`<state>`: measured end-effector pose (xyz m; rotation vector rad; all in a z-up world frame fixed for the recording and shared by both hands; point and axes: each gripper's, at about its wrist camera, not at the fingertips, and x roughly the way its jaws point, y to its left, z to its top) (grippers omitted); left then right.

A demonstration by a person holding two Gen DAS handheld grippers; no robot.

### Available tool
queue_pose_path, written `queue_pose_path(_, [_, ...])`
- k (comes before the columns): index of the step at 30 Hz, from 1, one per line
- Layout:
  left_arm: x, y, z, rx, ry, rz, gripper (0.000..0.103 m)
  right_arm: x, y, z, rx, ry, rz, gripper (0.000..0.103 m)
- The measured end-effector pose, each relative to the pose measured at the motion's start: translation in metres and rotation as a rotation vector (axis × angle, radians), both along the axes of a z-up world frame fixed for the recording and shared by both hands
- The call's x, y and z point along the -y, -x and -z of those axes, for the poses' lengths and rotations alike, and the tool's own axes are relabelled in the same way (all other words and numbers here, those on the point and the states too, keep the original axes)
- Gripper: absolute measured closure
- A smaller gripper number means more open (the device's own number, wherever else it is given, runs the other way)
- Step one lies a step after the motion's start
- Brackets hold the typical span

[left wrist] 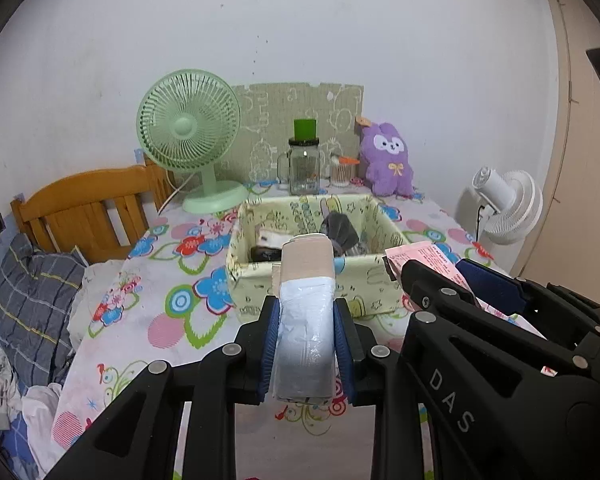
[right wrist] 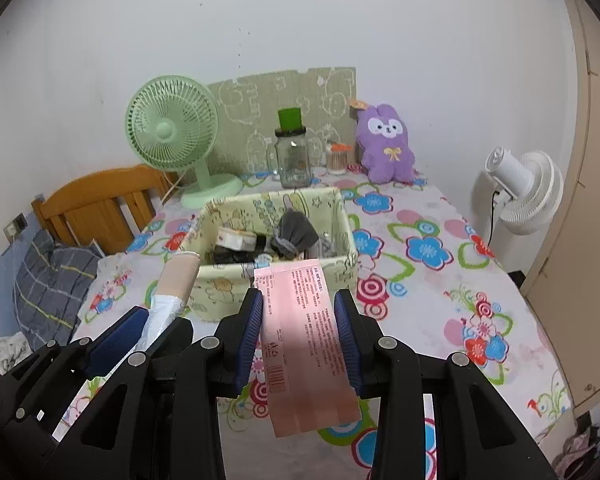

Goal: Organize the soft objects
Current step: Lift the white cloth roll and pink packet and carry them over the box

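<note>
Nearest, left gripper [left wrist: 306, 344]: blue pads clamped on a roll [left wrist: 306, 312], white plastic below, beige band above, held over the table [left wrist: 160, 320] in front of the box.
Right gripper [right wrist: 298, 340]: pads pressed on both sides of a pink pack [right wrist: 304, 332] with printed text and a barcode.
Count: two grippers, one soft item each; two fans.
Box [left wrist: 260, 276]: pale yellow, open, holding dark and white bundles.
Beyond: green fan [left wrist: 188, 128], jar [left wrist: 304, 168], purple plush [left wrist: 388, 160], white fan [left wrist: 508, 204].
</note>
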<state>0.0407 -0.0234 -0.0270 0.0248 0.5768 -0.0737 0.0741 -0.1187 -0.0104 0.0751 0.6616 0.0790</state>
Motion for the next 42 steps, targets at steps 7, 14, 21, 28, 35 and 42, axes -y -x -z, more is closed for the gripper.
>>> queue_pose_path(7, [0.0, 0.002, -0.018, 0.04, 0.007, -0.001, 0.076, 0.0, 0.002, -0.019, 0.042, -0.005, -0.005, 0.063])
queue_pose_path(14, [0.0, 0.001, -0.03, 0.069, 0.017, -0.001, 0.076, 0.001, 0.001, -0.033, 0.075, -0.005, -0.004, 0.063])
queue_pose_path(21, [0.0, -0.005, -0.035, 0.082, 0.024, 0.013, 0.076, 0.003, -0.004, -0.039, 0.091, -0.011, 0.002, 0.062])
queue_pose_path(28, [0.0, -0.018, -0.038, 0.086, 0.03, 0.014, 0.076, 0.003, -0.017, -0.041, 0.102, -0.011, 0.011, 0.062])
queue_pose_path(35, [-0.001, -0.031, -0.04, 0.085, 0.032, 0.016, 0.076, 0.002, -0.035, -0.041, 0.101, -0.016, 0.014, 0.062])
queue_pose_path(42, [0.001, -0.053, -0.042, 0.088, 0.033, 0.016, 0.076, 0.003, -0.053, -0.042, 0.105, -0.014, 0.024, 0.062])
